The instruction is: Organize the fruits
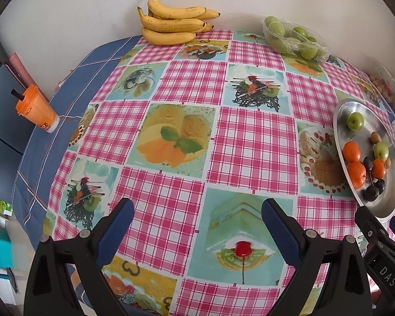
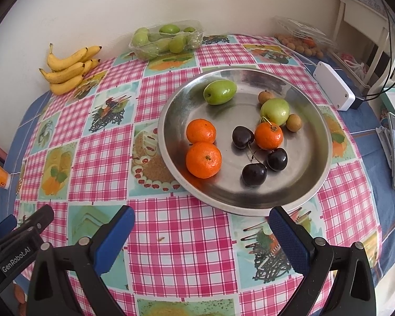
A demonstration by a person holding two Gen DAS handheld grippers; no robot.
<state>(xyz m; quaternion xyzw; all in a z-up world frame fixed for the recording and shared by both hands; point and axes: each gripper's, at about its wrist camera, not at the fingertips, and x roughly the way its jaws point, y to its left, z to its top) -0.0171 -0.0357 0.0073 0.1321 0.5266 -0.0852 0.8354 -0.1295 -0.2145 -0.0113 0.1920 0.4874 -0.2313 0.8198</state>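
Mixed fruit in the steel plate (image 2: pixel 321 163), right of table centre: three mandarins (image 2: pixel 203 159) from 9 toward 3 o'clock, three dark cherries (image 2: pixel 254 174) around 6 o'clock with stems tangled together, two green plums (image 2: pixel 220 92) at 12 and 2 o'clock, two small brown longans (image 2: pixel 293 122) beside the nearer plum. Off the plate, against the wall: a bunch of bananas (image 2: pixel 67 69) at 10 o'clock in the right wrist view, a wrapped clear tray of green fruit (image 2: pixel 166 38) at 12 o'clock, a clear box of small brown fruit (image 2: pixel 302 43) at 1 o'clock.

Left gripper (image 1: pixel 197 226) — spread wide, nothing between the pads, hovering over bare checked tablecloth (image 1: pixel 252 144) with the plate at its 3 o'clock. Right gripper (image 2: pixel 201 233) likewise released and empty, just short of the plate's near rim.

Hard to place the step: kinds already loosely grouped on the plate, which would fit either a gathering half done, with bananas and packaged fruit yet to join, or a finished arrangement with both tools backed away. No fruit in hand either way.

If more picking follows, a light grip needed — round mandarins and plums likely to roll on the slick metal, cherries soft and joined by stems, so lifting one may drag its neighbours.
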